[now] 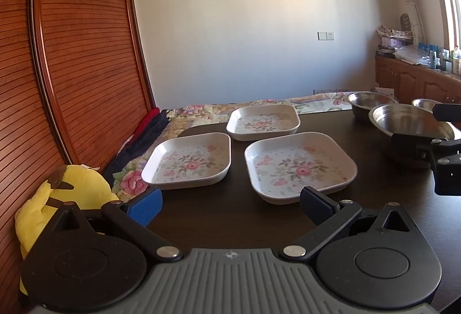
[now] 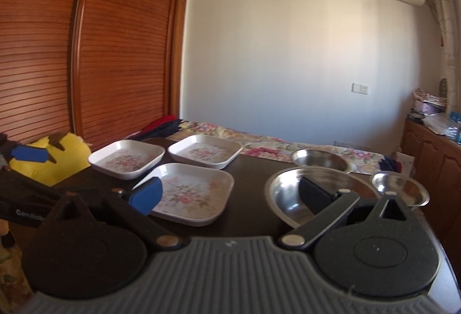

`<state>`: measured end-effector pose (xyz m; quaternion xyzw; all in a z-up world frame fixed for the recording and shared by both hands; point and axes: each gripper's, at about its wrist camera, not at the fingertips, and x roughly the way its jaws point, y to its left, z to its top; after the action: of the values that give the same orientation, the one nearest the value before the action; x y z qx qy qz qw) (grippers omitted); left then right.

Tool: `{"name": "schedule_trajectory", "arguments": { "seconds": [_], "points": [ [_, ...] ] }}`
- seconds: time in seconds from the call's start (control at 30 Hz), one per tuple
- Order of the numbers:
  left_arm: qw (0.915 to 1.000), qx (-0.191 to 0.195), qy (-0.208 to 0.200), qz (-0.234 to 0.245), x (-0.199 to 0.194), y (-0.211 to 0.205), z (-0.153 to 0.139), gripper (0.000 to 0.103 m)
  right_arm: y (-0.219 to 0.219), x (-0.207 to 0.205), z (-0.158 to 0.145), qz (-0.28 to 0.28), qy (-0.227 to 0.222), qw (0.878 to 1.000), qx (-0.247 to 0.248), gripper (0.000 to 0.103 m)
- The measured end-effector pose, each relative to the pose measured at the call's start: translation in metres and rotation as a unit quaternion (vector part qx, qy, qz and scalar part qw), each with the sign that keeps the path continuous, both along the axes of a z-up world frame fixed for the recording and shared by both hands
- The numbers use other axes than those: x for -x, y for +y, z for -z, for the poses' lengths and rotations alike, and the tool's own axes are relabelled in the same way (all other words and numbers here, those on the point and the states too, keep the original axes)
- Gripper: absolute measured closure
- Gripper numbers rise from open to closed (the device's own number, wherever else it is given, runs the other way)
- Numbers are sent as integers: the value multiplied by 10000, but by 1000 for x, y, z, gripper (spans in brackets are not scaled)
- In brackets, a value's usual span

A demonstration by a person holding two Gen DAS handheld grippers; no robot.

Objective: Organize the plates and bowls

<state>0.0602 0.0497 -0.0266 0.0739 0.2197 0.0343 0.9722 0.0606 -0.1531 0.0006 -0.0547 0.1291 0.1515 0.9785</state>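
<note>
- Desk: bears three plates to the left, three bowls to the right.
- Near plate: foremost of the plates.
- Left plate: beside it, to the left.
- Far plate: behind both.
- Large bowl: right of the near plate.
- Rear bowl: behind the large bowl.
- Small bowl: right of the large bowl.
- Bed: behind the desk.
- Plush toy: left of the desk.

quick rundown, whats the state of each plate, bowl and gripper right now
near right plate: upright, empty, unstacked
near left plate: upright, empty, unstacked
far plate: upright, empty, unstacked
large steel bowl: upright, empty
far steel bowl: upright, empty
small steel bowl: upright, empty
left gripper: open, holds nothing
right gripper: open, holds nothing
</note>
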Motion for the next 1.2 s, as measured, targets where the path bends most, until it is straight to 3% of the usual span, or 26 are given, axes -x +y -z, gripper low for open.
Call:
{"name": "schedule_trajectory", "arguments": {
  "seconds": [0.4,0.67,1.03,1.2],
  "points": [
    [9996,138,200,118,-37,13,9,0,18,-35,9,-220,384,9989,124,18],
    [9985,285,348,307,-59,18,15,8,28,-54,16,-296,592,9976,214,22],
    [9944,619,536,663,-83,19,21,38,40,-73,25,-384,895,9949,253,32],
    [9933,686,603,706,-93,21,25,45,45,-76,30,-355,960,9943,312,37]
  ]
}}
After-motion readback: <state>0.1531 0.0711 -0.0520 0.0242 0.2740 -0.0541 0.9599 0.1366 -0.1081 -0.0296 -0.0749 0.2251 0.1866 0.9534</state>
